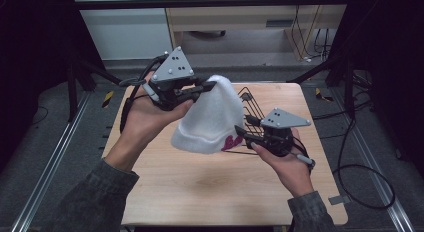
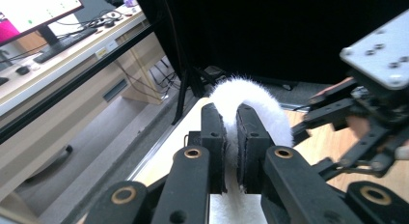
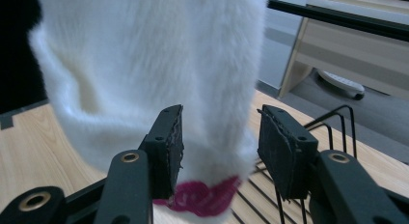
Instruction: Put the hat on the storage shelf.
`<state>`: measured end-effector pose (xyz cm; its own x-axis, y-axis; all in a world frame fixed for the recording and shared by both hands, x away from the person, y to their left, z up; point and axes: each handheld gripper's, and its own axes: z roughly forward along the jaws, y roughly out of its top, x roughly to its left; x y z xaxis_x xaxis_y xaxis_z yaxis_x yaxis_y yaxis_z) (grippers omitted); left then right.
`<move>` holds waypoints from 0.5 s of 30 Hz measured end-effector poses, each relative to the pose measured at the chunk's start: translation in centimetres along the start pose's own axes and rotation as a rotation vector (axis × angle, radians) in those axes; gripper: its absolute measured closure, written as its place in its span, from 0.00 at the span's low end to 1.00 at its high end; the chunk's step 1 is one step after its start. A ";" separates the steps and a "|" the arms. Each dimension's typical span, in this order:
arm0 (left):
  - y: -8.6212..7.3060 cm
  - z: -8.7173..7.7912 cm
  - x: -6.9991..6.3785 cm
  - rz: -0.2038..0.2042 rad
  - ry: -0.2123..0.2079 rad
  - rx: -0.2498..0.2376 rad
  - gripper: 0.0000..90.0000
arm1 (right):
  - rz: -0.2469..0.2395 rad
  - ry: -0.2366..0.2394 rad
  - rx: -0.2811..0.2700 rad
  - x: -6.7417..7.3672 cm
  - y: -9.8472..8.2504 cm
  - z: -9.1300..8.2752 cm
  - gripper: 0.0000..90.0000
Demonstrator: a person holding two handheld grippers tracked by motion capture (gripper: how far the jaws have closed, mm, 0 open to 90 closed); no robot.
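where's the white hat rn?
In the high view the white hat hangs above the table's middle, its crown pinched by the left gripper, the open right gripper at its cuff.

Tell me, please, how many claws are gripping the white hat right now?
1: the left claw is clamped on the white hat's crown. The right claw stands open around its cuff.

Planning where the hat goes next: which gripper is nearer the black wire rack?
Right. The right gripper is at the white hat's cuff, just in front of the wire rack. The left gripper pinches the hat's top, higher and further left.
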<state>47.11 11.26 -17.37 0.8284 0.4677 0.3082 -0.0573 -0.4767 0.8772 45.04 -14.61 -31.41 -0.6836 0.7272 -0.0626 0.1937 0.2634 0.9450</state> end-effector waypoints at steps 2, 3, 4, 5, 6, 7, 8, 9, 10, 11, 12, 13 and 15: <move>0.3 0.0 0.0 0.013 -0.007 0.001 0.93 | 0.005 0.011 -0.007 -0.2 0.3 0.2 0.56; 0.4 0.0 -0.1 0.012 -0.006 -0.003 0.93 | 0.013 0.021 -0.011 -0.4 0.5 0.4 0.56; 0.5 0.0 0.0 0.013 -0.007 -0.005 0.93 | 0.013 0.023 -0.008 -0.5 0.7 0.6 0.55; 0.6 0.0 0.0 0.017 -0.006 -0.002 0.93 | 0.010 0.023 0.000 -0.7 0.9 0.9 0.56; 0.7 -0.1 0.0 0.016 -0.006 -0.005 0.93 | 0.002 0.020 0.007 -0.9 1.2 1.0 0.60; 0.7 -0.1 0.0 0.016 -0.006 -0.005 0.93 | 0.002 0.020 0.007 -0.9 1.2 1.0 0.60; 0.7 -0.1 0.0 0.012 -0.005 -0.011 0.93 | -0.005 0.032 0.012 -1.1 1.5 1.1 0.69; 0.7 -0.1 0.0 0.012 -0.005 -0.011 0.93 | -0.005 0.032 0.012 -1.1 1.5 1.1 0.69; 0.7 -0.1 0.1 0.016 -0.005 -0.005 0.93 | -0.006 0.038 0.013 -1.2 1.5 1.1 0.73; 0.6 0.1 0.2 0.014 -0.004 -0.001 0.93 | -0.002 0.048 0.017 -1.4 1.6 1.2 0.79; 0.6 0.2 0.4 0.013 -0.002 0.003 0.93 | 0.004 0.064 0.023 -1.7 1.6 1.4 0.87; 0.6 0.4 0.5 0.005 -0.002 0.001 0.93 | 0.004 0.064 0.023 -1.7 1.6 1.4 0.87; 0.6 0.8 1.0 -0.009 -0.002 0.004 0.93 | 0.006 0.070 0.029 -1.9 1.6 1.4 0.90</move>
<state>48.36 10.87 -16.80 0.8300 0.4705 0.2996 -0.0476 -0.4755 0.8785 47.67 -14.68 -30.24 -0.7299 0.6827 -0.0329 0.2175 0.2776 0.9357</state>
